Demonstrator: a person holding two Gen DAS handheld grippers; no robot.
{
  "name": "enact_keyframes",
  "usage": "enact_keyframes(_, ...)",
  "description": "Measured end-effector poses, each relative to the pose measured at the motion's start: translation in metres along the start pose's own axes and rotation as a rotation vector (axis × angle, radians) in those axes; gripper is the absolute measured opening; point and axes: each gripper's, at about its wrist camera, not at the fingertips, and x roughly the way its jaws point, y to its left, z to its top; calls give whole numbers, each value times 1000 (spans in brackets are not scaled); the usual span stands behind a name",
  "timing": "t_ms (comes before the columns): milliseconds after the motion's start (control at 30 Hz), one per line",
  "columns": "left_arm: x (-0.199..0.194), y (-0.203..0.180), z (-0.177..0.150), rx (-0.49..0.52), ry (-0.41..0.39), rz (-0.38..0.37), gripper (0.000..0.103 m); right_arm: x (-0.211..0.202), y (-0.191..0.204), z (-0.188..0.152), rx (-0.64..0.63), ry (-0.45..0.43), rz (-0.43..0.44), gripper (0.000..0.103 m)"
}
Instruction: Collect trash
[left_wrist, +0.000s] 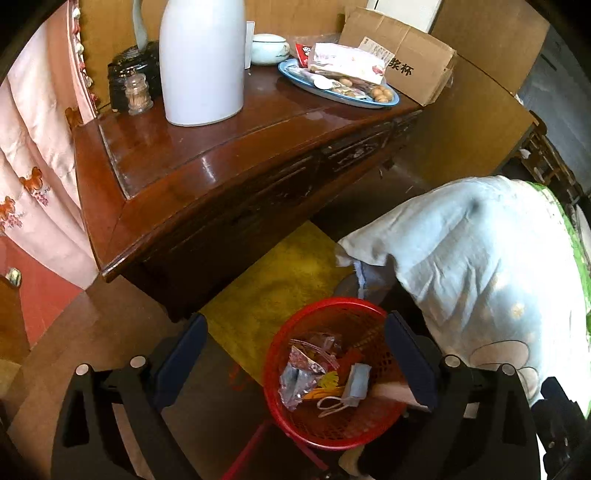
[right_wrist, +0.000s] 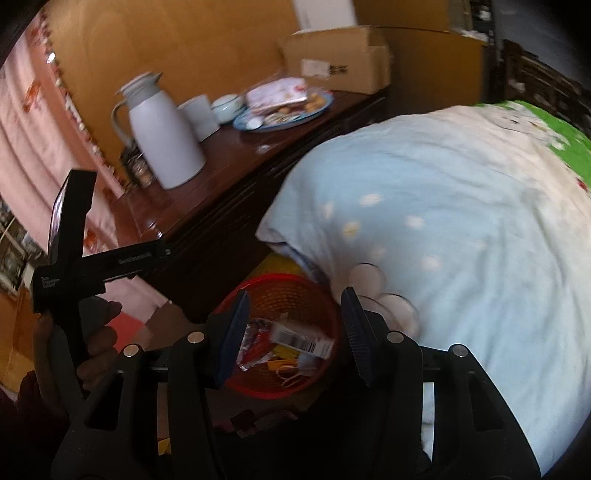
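One wooden table (left_wrist: 207, 177), yellow mat (left_wrist: 273, 284)

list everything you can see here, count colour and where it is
basket: 1, red, on the floor by the bed, wrappers inside
wrappers: several, mixed colours, in the basket
mat: 1, yellow, on the floor under the basket
cabinet: 1, dark wood, beside the bed
flask: 1, white, on the cabinet
jar: 1, clear, left of the flask
lidded bowl: 1, pale, behind the flask
tray: 1, blue, on the cabinet, snacks on it
cardboard box: 1, brown, behind the tray
quilt: 1, light blue, on the bed
curtain: 1, pink, far left
left gripper: black, fingers open above the basket
right gripper: black, part open, empty
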Motion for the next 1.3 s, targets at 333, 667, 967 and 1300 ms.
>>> enact_keyframes(333, 12, 2, -1, 19, 37, 17, 94, 25, 0, 9, 0, 56, 20, 51)
enact_keyframes(667, 10, -5, -4, 50, 31, 23, 94, 17, -8, 5, 21, 39, 7, 51)
enact_keyframes(967, -2, -24, -13, 119, -10, 27, 94, -7, -17, -1, 65, -6, -12, 52)
enact_keyframes(1300, -20, -45, -27, 192, -64, 18, 94, -51, -35, -19, 139, -95, -55, 60)
